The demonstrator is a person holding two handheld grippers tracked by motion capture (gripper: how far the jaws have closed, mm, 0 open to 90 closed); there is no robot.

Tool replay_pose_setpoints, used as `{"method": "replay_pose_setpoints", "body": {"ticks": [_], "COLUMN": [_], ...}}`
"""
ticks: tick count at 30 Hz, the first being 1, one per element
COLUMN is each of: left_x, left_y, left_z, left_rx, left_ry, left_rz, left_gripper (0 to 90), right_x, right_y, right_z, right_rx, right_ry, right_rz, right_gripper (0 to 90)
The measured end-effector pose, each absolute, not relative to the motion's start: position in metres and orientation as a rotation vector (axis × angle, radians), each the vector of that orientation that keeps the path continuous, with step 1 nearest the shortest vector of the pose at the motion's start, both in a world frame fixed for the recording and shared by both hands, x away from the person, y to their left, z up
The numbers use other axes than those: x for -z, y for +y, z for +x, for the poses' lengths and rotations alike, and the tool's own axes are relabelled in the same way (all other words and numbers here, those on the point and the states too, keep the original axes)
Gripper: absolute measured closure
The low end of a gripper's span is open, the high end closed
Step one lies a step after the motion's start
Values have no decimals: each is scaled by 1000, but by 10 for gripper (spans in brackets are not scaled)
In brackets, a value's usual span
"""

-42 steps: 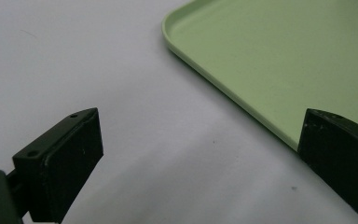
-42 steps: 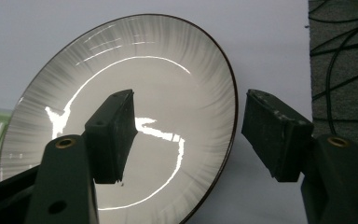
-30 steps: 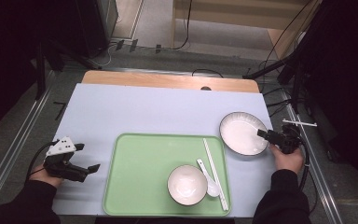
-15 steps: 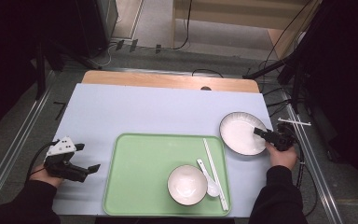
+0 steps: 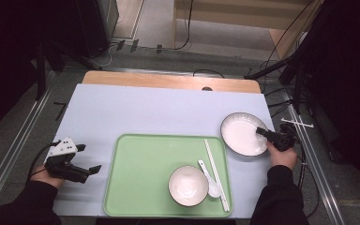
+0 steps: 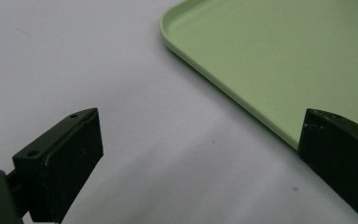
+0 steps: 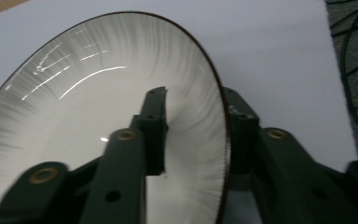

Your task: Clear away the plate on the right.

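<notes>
A white plate with a dark rim [image 5: 240,134] [image 7: 88,121] lies on the pale mat to the right of the green tray [image 5: 140,164]. My right gripper [image 5: 261,131] [image 7: 193,100] straddles the plate's right rim, one jaw inside the plate and one outside, closed in on it. On the mat left of the tray, my left gripper [image 5: 92,169] [image 6: 200,154] is held low and open, nothing between its jaws. The tray's corner [image 6: 261,56] lies just ahead of it.
On the tray stand a white bowl [image 5: 188,186], a white spoon [image 5: 209,179] and a pair of white chopsticks [image 5: 215,173] at its right side. A wooden strip [image 5: 168,81] borders the mat's far edge. Cables [image 5: 290,124] lie off the table's right.
My right gripper has slid left from beside the plate onto its right rim and its jaws now straddle it. The left gripper has stayed in place.
</notes>
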State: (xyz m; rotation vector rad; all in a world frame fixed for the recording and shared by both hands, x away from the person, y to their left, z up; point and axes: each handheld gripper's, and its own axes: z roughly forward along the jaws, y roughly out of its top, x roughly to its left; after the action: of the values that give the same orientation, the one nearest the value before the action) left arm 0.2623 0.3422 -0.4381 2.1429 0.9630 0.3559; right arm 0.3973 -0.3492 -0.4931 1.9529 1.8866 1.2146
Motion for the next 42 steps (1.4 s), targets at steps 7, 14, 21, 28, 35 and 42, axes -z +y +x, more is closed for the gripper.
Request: {"method": "replay_pose_setpoints", "body": {"ticks": [7, 14, 21, 28, 35, 42], "left_x": [438, 438, 436, 434, 424, 411], "left_y": [343, 343, 343, 345, 343, 335], "left_z": [263, 262, 262, 263, 266, 271], "left_rx": [-361, -361, -371, -363, -279, -290], "left_ry": [967, 959, 933, 985, 1011, 978], "left_rz": [2147, 2134, 2106, 2029, 1927, 1910], "left_gripper": [0, 0, 0, 163, 171, 132], "right_x": [495, 486, 478, 472, 463, 448], "right_y": [-361, -364, -364, -362, -360, -345], "right_z": [399, 394, 392, 390, 388, 387], "right_rx": [-1316, -1430, -1446, -1447, -1569, -1618], "right_ry": [1863, 1776, 1719, 1665, 1621, 1657], "right_rz": [2041, 2080, 2116, 2141, 2133, 2106], "right_gripper": [793, 856, 848, 845, 844, 842]}}
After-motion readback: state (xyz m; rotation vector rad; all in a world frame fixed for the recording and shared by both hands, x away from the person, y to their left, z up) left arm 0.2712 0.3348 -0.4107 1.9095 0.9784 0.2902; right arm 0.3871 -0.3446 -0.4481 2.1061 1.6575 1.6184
